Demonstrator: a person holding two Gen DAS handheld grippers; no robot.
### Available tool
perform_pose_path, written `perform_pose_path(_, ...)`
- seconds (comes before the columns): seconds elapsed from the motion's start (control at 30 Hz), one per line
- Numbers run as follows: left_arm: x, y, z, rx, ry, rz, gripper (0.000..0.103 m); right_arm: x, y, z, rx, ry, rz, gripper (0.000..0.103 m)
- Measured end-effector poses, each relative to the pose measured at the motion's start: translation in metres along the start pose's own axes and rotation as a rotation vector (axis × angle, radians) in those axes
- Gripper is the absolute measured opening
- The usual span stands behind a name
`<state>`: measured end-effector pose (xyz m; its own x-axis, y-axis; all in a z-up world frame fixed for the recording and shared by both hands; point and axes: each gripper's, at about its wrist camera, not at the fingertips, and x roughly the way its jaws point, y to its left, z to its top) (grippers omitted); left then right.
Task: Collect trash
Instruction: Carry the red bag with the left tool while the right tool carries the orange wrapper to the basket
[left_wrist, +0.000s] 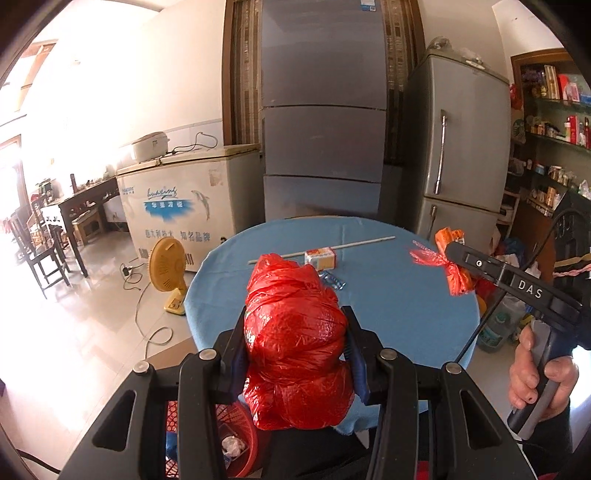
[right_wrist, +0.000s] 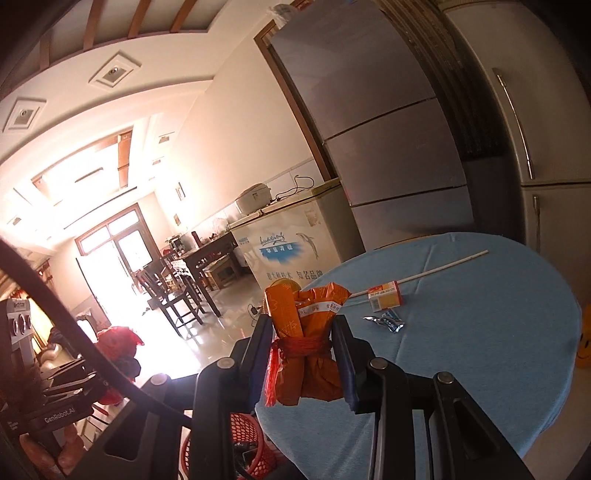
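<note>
Left wrist view first: the left gripper (left_wrist: 295, 354) has its fingers pinching a fat red plastic bag bundle (left_wrist: 295, 332), which stands more or less upright between them, long axis running up and down, hanging over the near edge of the round blue desk (left_wrist: 406, 302). Directly below it, past the desk's near edge, sits the red mesh basket (left_wrist: 236, 435) with some crumpled paper already in it. So the bin lies straight down and slightly left of the fingers, and the left hand looks like the closer one to it. Still lying on the desk: a small orange carton (left_wrist: 320, 257), a thin white stick (left_wrist: 321, 250) and a shiny blue wrapper (left_wrist: 334, 280), all toward the middle. The right gripper (left_wrist: 452, 264) shows at the right edge, carrying its own orange thing.

Right wrist view: its fingers are pressed in on an orange wrapper bundle (right_wrist: 306, 343) tied round the waist with red string, also upright, over the desk's near-left edge. The basket (right_wrist: 243, 443) peeks out low and left of it, mostly hidden, so it's hard to say how far off it is.
</note>
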<state>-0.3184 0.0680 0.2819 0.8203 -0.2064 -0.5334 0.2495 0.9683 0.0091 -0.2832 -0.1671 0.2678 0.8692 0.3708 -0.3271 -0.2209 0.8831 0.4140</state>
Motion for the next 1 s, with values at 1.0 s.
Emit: perform_pose_path(1.0, -0.018, 0.115, -0.069, -0.203, 0.088, 0.215, 0.047, 0.082, 0.107, -0.034, -0.221, 0.211, 0.185, 0.036)
